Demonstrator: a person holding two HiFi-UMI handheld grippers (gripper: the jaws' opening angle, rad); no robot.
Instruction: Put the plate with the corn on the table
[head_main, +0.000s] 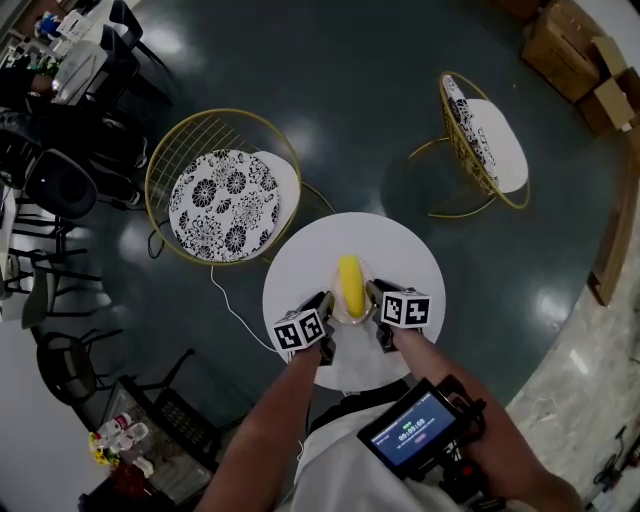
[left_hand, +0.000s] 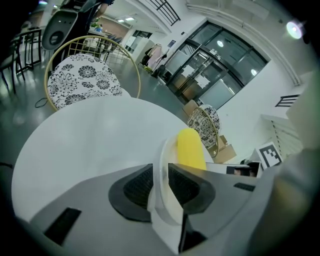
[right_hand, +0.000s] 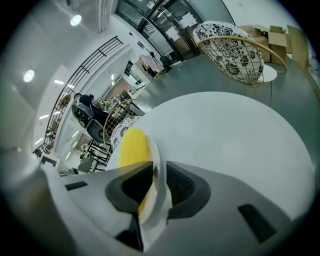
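a: any writing to read?

b: not much. each gripper carries a cube (head_main: 299, 330) faced with black-and-white squares, patterns only. the screen (head_main: 409, 430) at the person's chest shows a line of green figures, too small to read. the boxes (head_main: 572, 48) at far right look plain brown, and any print on them is too small to tell.

a: and the grippers?

b: the left gripper (left_hand: 160, 186) has its jaws closed on the left rim of the plate (head_main: 351, 318), with a ribbed pad on each face. the right gripper (right_hand: 157, 187) pinches the right rim the same way.

a: where is the plate?

b: over the middle of the round white table (head_main: 400, 250). the yellow corn (head_main: 349, 283) lies on it, pointing away from the person. i cannot tell whether the plate sits on the top or hangs just above it.

a: how much room is around it?

b: there is bare white top on every side of the plate. the table's near edge is against the person's body. a chair (head_main: 225, 200) with a flowered cushion stands at far left, and its gold rim meets the table's edge in the head view. a second chair (head_main: 487, 140) stands well apart at far right, with dark floor between. a white cable (head_main: 232, 305) lies on the floor just beside the table's left edge.
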